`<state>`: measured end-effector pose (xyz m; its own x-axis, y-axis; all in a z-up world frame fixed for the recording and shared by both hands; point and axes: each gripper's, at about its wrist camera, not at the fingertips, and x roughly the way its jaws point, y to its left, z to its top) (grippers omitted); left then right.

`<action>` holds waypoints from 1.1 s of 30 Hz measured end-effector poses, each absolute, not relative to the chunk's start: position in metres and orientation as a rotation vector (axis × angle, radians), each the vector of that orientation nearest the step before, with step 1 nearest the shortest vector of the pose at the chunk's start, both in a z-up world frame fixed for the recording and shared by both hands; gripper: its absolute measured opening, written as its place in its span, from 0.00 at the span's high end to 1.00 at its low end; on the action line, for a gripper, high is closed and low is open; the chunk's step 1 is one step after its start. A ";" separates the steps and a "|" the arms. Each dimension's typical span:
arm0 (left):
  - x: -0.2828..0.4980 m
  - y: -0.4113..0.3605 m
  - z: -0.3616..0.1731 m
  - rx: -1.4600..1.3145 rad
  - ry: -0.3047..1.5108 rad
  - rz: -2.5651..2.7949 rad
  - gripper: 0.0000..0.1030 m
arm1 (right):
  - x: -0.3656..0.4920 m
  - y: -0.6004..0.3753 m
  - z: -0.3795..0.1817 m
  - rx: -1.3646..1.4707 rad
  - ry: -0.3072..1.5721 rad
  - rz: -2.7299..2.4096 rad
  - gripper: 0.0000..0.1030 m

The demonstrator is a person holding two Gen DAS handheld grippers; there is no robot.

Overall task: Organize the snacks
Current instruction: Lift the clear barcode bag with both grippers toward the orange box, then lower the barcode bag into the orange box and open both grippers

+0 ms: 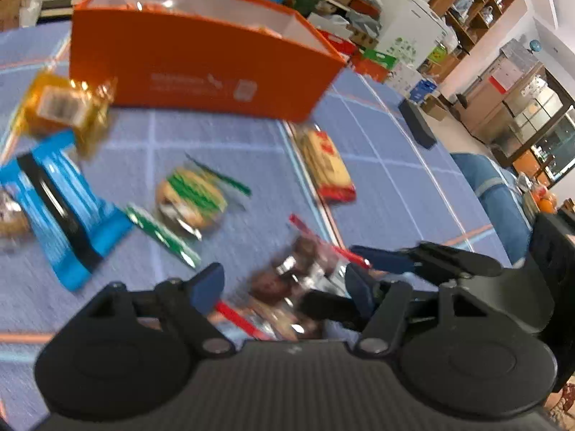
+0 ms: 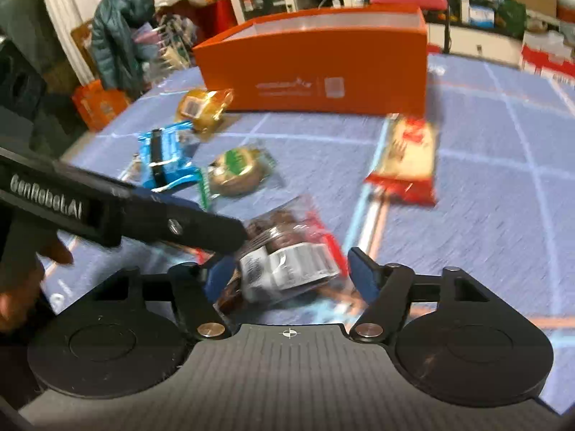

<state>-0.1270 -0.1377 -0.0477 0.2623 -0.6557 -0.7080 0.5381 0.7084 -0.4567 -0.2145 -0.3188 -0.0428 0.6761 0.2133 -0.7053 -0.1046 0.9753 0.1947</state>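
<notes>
A blue cloth with a pale grid (image 2: 485, 186) is covering the table in a cluttered storeroom. The right gripper (image 2: 287, 280) is standing partly open, and a clear packet of brown snacks with a white label (image 2: 284, 265) is lying between its fingers, neither pad visibly pressing it. The left gripper (image 1: 284, 287) is gaping likewise just behind the same packet (image 1: 287, 276), gripping nothing. Beyond the fingertips are lying a green-printed bun (image 2: 237, 168), a blue packet (image 2: 161, 158), a gold packet (image 2: 203, 106) and a red-edged wafer pack (image 2: 409, 160). Farthest ahead, the orange box (image 2: 323, 68) is standing open.

Left tongs (image 1: 284, 287) open over brown snack packet (image 1: 287, 280).
</notes>
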 end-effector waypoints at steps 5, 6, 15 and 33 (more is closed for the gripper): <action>-0.109 -0.149 -0.048 -0.115 1.056 -0.864 0.35 | -0.244 -0.323 -0.032 0.279 0.797 0.130 0.33; -0.107 -0.153 -0.050 -0.104 1.070 -0.887 0.35 | -0.248 -0.319 -0.034 0.292 0.810 0.136 0.33; -0.106 -0.180 -0.065 0.053 1.124 -0.980 0.48 | -0.220 -0.284 -0.052 0.119 0.777 0.129 0.61; 0.006 -0.201 0.071 -0.139 0.896 -0.813 0.55 | -0.098 -0.318 0.082 0.003 0.459 0.153 0.71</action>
